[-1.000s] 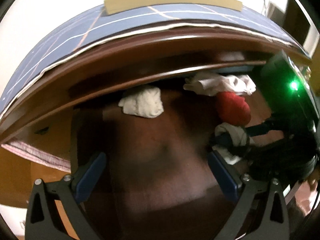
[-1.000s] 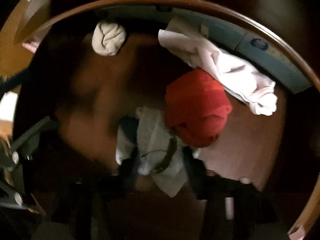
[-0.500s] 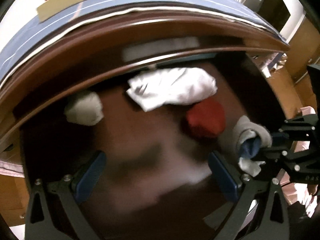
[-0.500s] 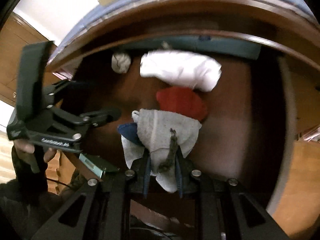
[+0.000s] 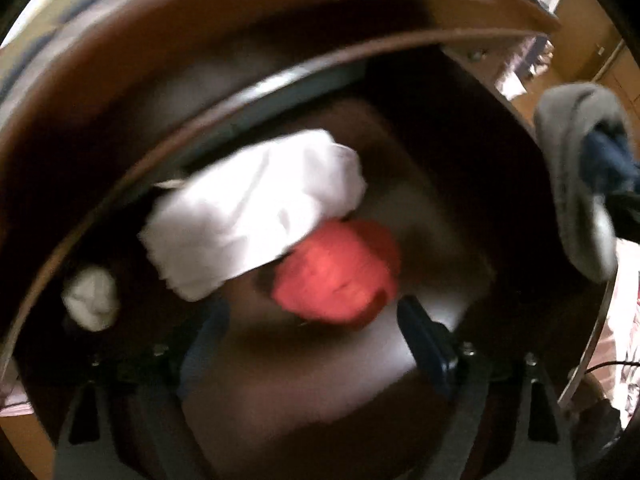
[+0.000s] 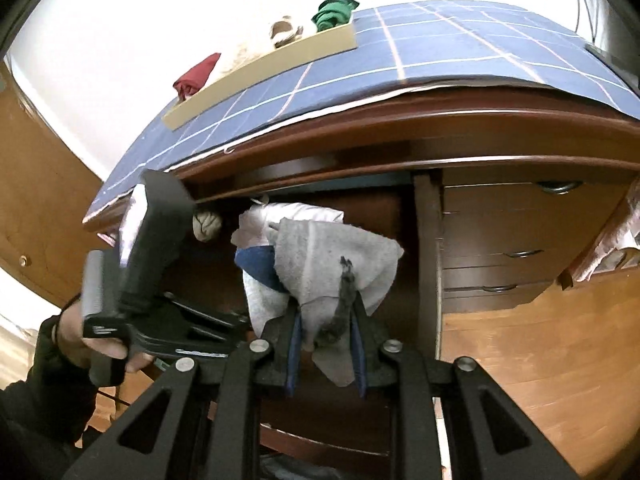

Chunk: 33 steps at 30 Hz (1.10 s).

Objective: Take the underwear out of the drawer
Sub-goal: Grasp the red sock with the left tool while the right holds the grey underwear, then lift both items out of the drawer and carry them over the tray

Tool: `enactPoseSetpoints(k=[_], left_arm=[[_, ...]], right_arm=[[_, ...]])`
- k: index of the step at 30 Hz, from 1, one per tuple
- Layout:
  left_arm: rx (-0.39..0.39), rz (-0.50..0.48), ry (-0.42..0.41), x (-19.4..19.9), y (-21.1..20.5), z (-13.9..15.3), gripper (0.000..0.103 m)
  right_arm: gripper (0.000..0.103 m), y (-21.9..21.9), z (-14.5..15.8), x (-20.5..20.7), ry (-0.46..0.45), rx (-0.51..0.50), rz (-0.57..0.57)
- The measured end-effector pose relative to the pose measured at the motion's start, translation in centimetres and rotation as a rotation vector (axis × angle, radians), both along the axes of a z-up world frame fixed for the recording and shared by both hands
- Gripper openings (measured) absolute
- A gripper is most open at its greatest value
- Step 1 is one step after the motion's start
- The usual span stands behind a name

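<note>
Now the right gripper (image 6: 326, 344) has its jaws clamped on the grey underwear (image 6: 336, 256), which hangs bunched above the open drawer (image 5: 460, 184), a blue fold showing on its left side. The left gripper (image 5: 316, 344) points down into the drawer, jaws closing with nothing pinched between them; the red garment (image 5: 336, 272) lies just beyond its tips. A white garment (image 5: 256, 212) sits farther back, overlapping the red one, and a small white bundle (image 5: 90, 298) rests at the far left.
</note>
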<state>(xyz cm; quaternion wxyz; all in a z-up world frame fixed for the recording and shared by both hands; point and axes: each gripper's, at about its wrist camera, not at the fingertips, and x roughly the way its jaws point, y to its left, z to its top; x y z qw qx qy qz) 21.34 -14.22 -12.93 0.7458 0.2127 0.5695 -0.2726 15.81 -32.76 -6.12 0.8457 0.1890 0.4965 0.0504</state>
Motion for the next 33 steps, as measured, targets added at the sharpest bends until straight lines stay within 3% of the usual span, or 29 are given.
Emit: enactPoseSetpoints(k=[4,10,12,15,20,23,29,33], left_arm=[[0.048,-0.017,0.034,0.4,-2.0,-1.1,0.077],[0.149,-0.165,-0.025,0.5,-4.6,-2.2,0.075],[0.145,-0.187,-0.026,0.5,-5.0,-2.2,0.074],[0.124,-0.189,-0.010,0.5,-5.2,-2.0,0.068],[0.068,-0.220,-0.021,-0.2,-4.6,-0.7,0.044],[0.014,-0.231,-0.029,-1.0,-3.3,0.8,0.043],[-0.145,-0.186,-0.125,-3.5,1.3,6.3,0.042],[-0.172,-0.131,-0.196,-4.2,3.8,8.6,0.042]], right_arm=[[0.023,-0.9,0.2,-0.4,-0.012,0.013,-0.021],[0.024,-1.4,0.6,-1.0,-0.026,0.024,-0.034],[0.024,-1.4,0.7,-1.3,-0.027,0.020,-0.035],[0.024,-1.5,0.6,-1.4,-0.024,0.026,-0.044],[0.024,-1.5,0.8,-1.5,-0.025,0.022,-0.056],[0.024,-1.7,1.2,-1.6,-0.037,0.005,-0.076],[0.024,-1.9,1.5,-1.4,-0.042,0.004,-0.118],[0.024,-1.0,2.0,-0.9,-0.053,0.011,-0.110]])
